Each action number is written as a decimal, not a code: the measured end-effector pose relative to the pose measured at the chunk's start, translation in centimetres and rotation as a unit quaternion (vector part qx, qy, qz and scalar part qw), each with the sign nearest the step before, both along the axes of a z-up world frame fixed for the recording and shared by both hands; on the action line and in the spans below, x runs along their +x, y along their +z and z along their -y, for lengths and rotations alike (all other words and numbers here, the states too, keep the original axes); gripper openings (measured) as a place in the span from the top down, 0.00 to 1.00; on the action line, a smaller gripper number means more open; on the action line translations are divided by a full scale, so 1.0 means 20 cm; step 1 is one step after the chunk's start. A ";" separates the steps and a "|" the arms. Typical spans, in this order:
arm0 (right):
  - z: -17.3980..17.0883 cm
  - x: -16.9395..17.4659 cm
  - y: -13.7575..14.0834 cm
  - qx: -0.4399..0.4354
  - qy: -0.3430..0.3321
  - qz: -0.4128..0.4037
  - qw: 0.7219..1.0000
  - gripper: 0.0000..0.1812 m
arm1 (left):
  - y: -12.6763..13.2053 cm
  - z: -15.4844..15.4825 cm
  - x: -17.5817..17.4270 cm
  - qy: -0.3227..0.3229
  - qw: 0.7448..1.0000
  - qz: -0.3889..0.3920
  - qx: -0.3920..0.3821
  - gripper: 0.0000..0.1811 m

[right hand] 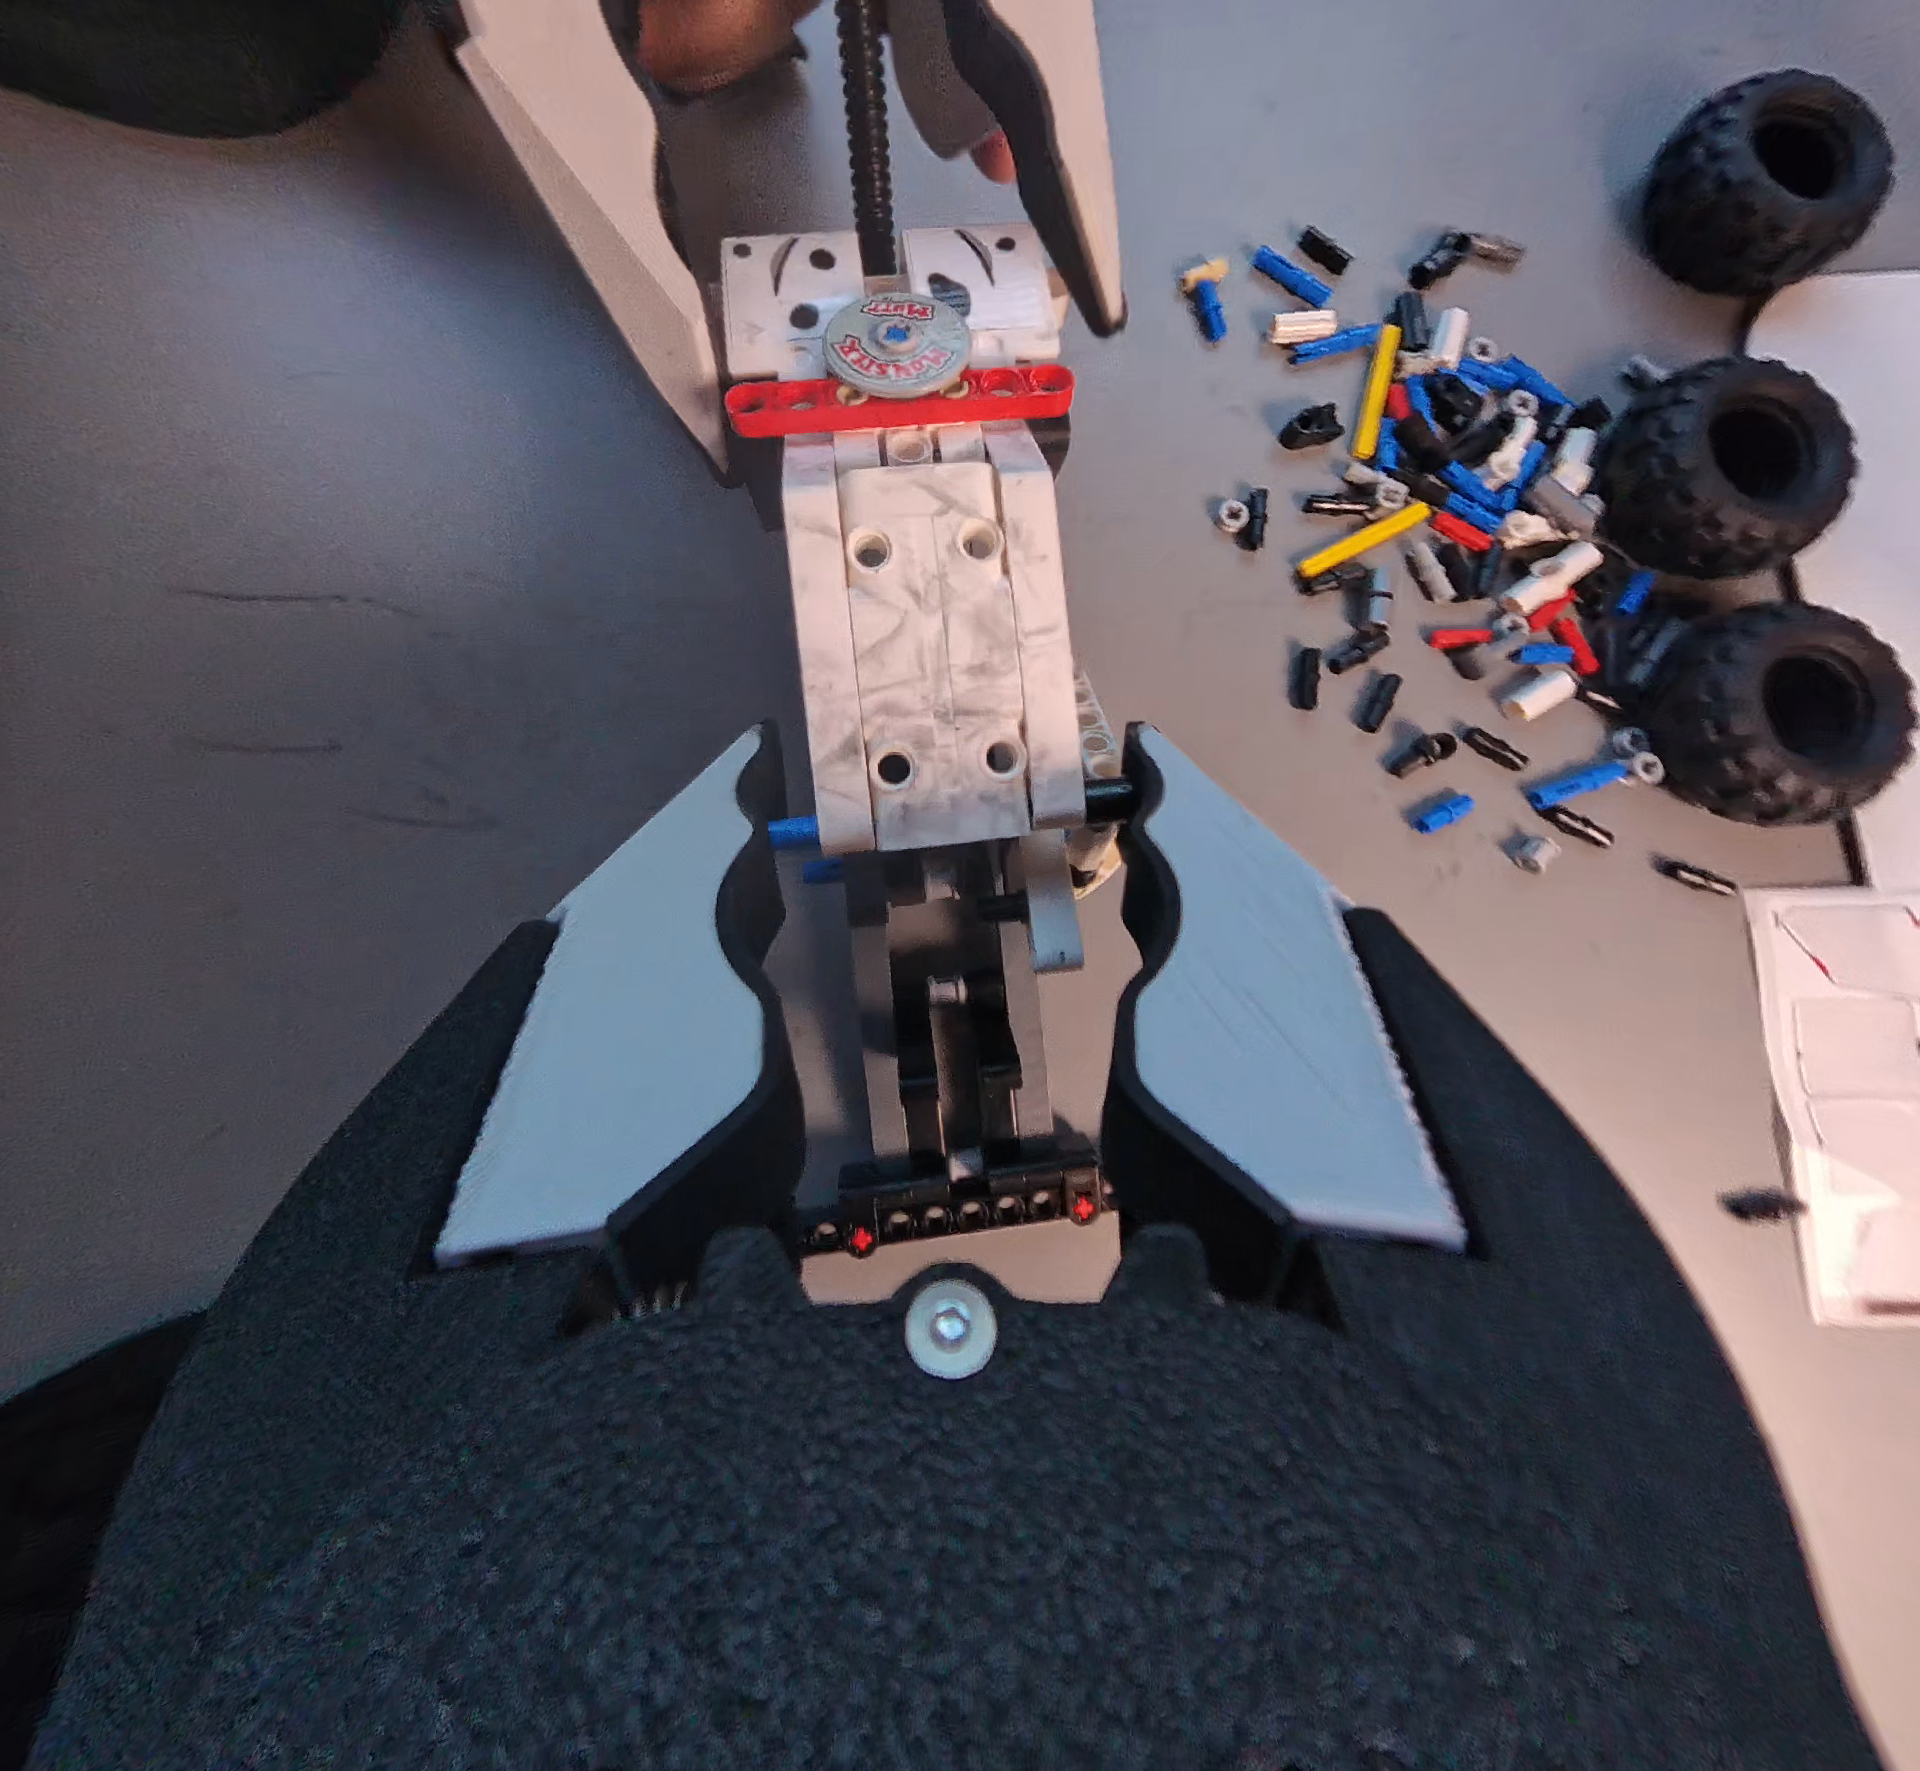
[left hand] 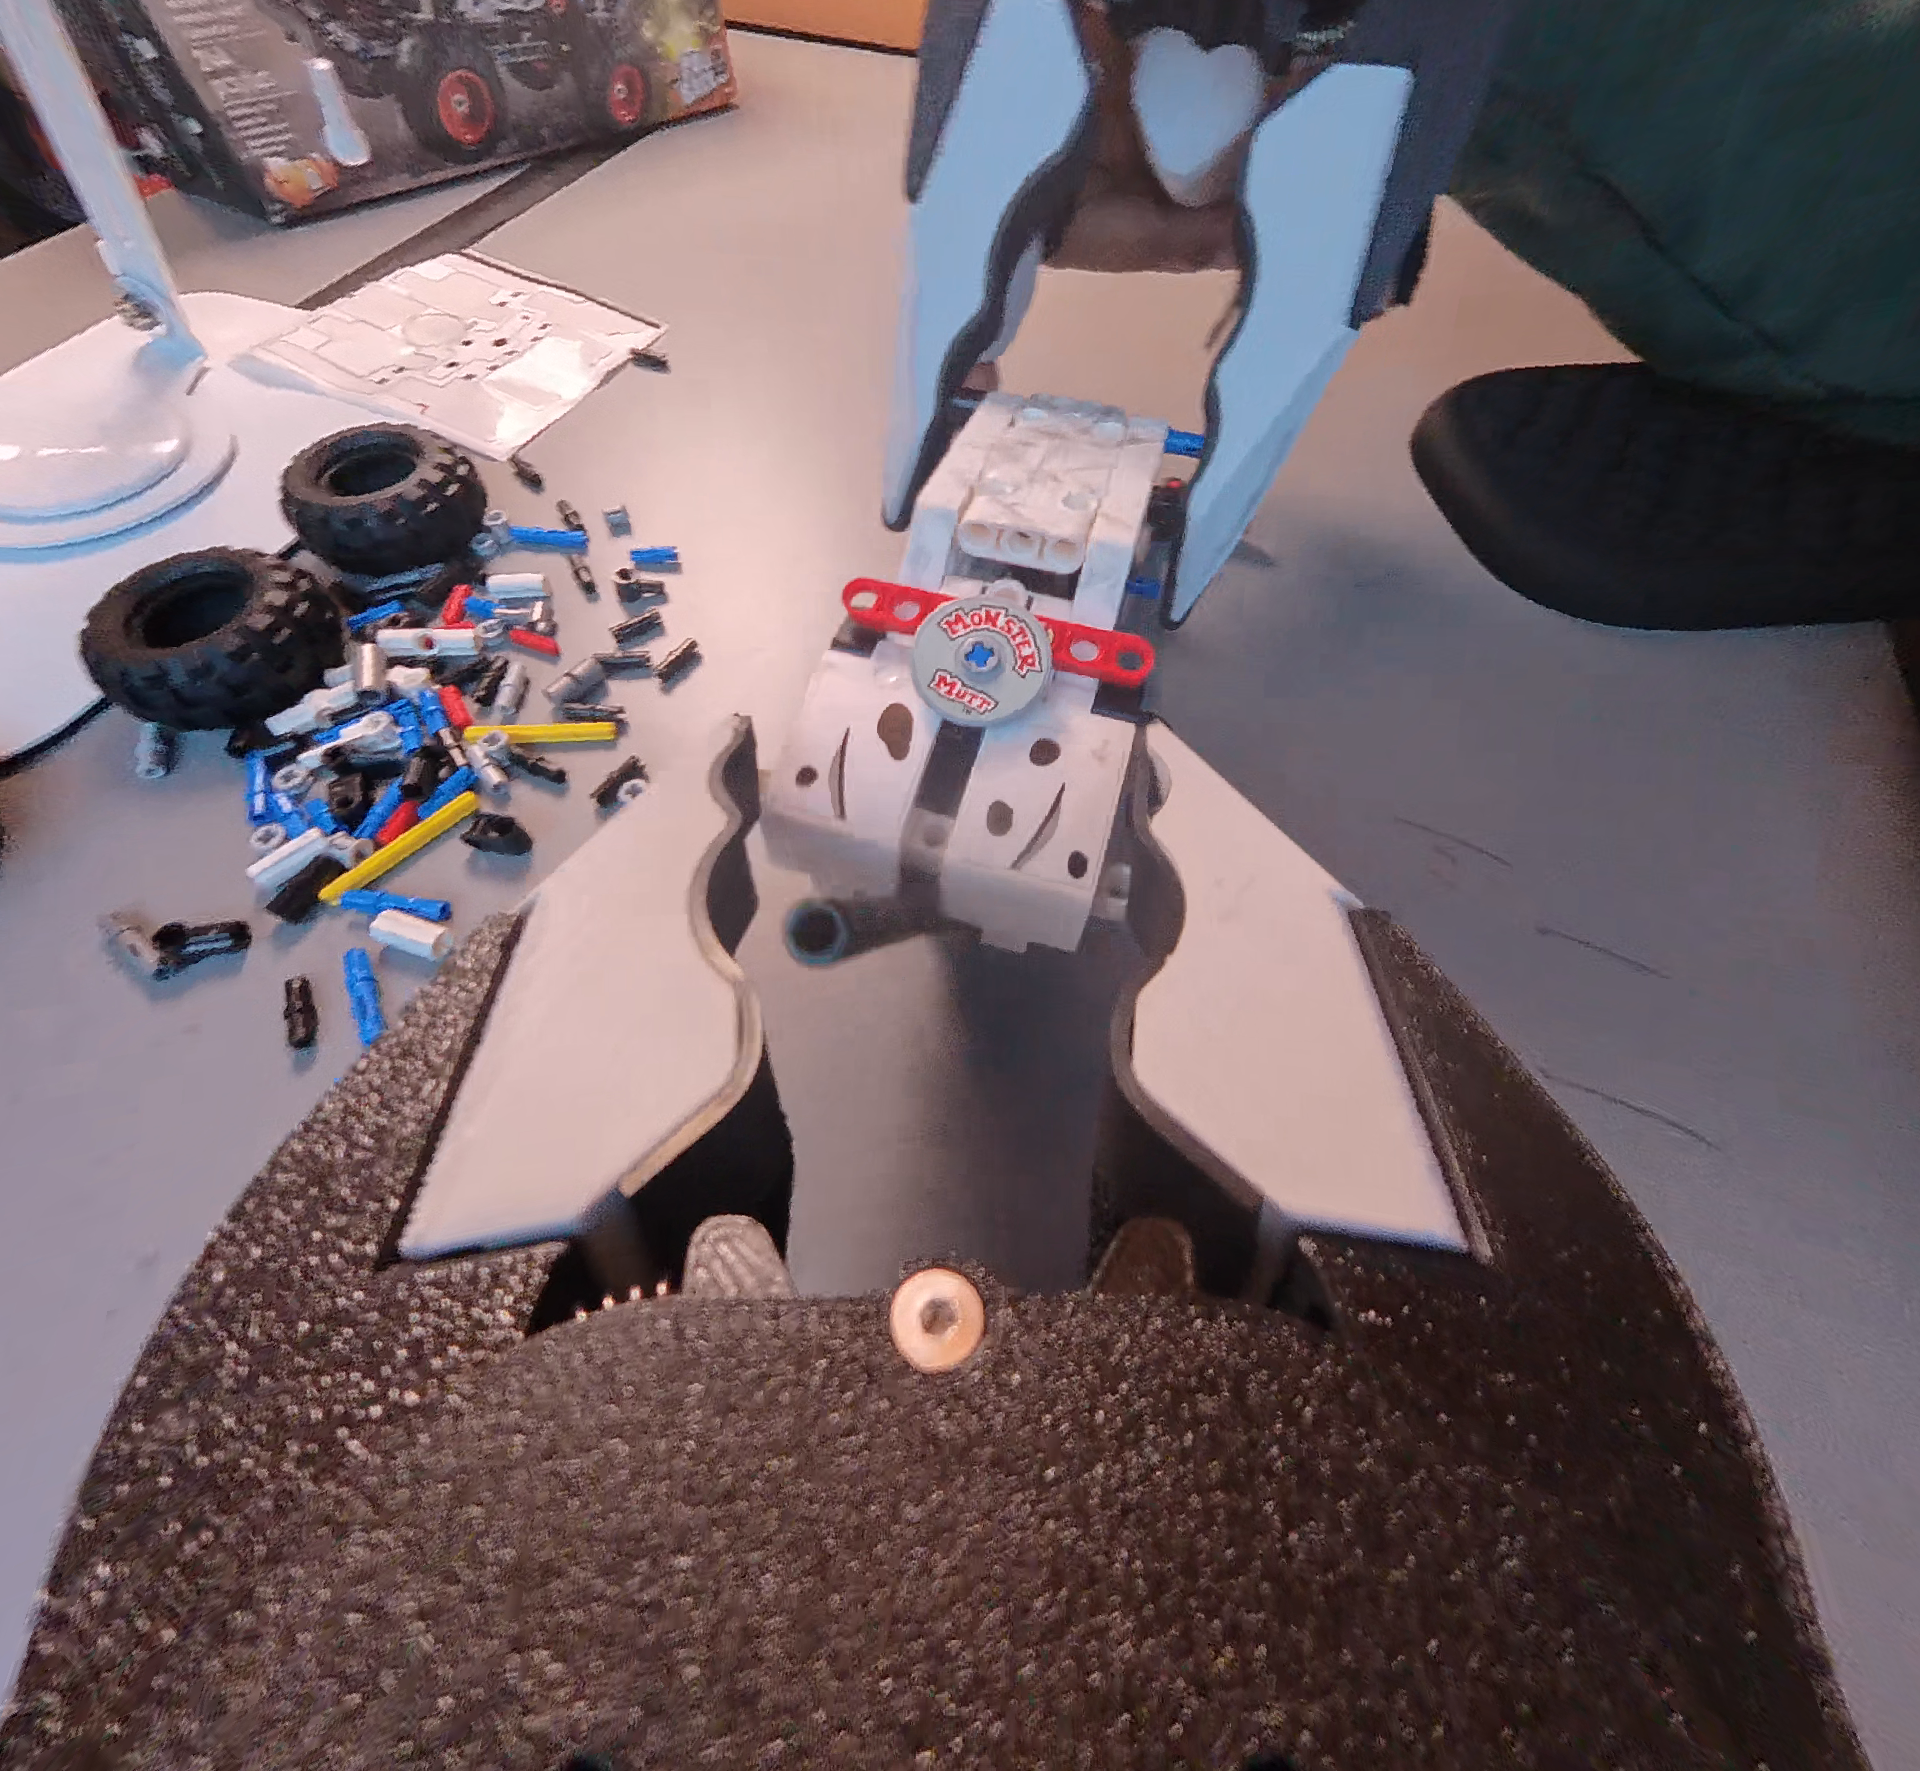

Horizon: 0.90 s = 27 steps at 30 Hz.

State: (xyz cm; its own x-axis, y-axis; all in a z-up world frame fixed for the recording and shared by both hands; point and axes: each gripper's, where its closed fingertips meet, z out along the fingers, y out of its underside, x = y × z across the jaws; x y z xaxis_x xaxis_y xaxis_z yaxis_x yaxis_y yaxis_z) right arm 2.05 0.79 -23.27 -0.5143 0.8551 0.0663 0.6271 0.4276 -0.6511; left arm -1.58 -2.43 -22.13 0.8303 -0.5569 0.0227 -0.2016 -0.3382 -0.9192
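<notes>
A partly built white toy truck with black spots, a red beam and a round grey badge lies between both grippers over the grey table. My left gripper is closed on its spotted front end, fingertips against both sides. My right gripper is closed on the marbled rear of the truck, its fingertips pressing on a blue pin and a black pin. The black chassis runs back between the right fingers. The right gripper also shows in the left wrist view, and the left gripper in the right wrist view.
A pile of small blue, black, white, red and yellow parts lies beside black tyres. A toy box, a sticker sheet and a white lamp base stand beyond. A green sleeve is at right. The tips of one gripper are about 6 cm away from the tips of the other.
</notes>
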 end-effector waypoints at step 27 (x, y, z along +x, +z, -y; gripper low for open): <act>0.34 0.35 0.01 0.041 -0.004 -0.084 0.996 0.93 | 0.13 0.08 0.29 -0.132 0.980 0.143 -0.046 0.63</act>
State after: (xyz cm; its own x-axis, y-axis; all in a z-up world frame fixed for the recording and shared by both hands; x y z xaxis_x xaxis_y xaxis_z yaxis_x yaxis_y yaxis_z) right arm 9.14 -5.99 -23.17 -0.4837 0.8472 0.2199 0.5163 0.4790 -0.7099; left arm 4.27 -4.08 -19.49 0.6099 -0.7364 0.2929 -0.0321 -0.3922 -0.9193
